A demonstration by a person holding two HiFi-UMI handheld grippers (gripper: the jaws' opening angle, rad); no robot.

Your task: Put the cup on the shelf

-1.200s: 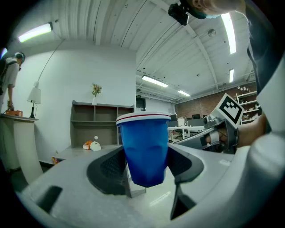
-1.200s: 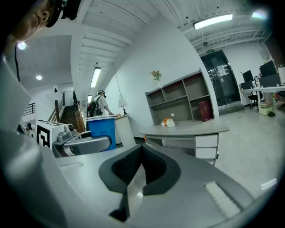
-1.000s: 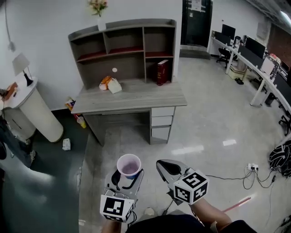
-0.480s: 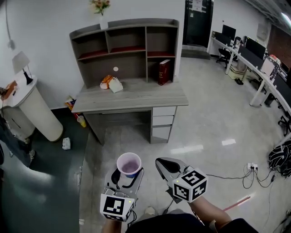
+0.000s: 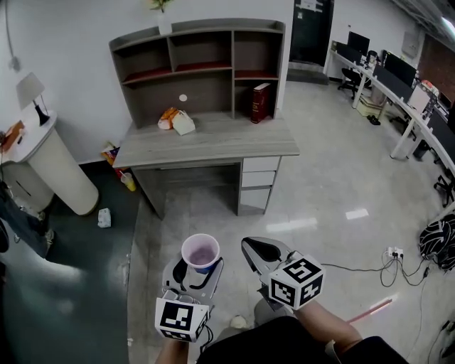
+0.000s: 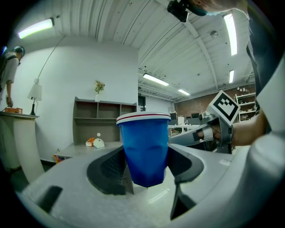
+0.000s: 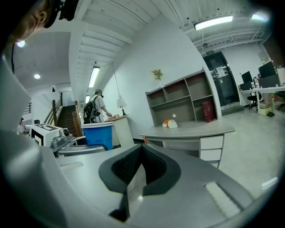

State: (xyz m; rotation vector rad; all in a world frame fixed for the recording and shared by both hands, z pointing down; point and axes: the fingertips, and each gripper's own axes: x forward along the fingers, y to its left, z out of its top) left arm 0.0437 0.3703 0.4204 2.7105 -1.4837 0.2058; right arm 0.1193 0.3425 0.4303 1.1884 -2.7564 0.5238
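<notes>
Left gripper (image 5: 197,269): jaws wide, clamped on the blue cup (image 6: 144,147), upright, rim up, over the floor, well apart from the desk shelf (image 5: 201,67). Right gripper (image 7: 141,153): just beside it, jaws pressed together, empty.

No text readable anywhere.

- Left cube (image 5: 181,321) on left gripper (image 5: 201,264), near: black-white square marker, pattern only, no letters.
- Right cube (image 5: 297,282) on right gripper (image 5: 257,250), near: same kind of marker, other pattern, no letters.
- Red book (image 5: 260,103) upright on desk (image 5: 213,146), far: spine print too small to read.
- Paper sheets (image 5: 308,4) on dark door (image 5: 311,35), far right: unreadable.
- Small green sign (image 7: 209,53) above that door, in right gripper view: too small to read.
</notes>
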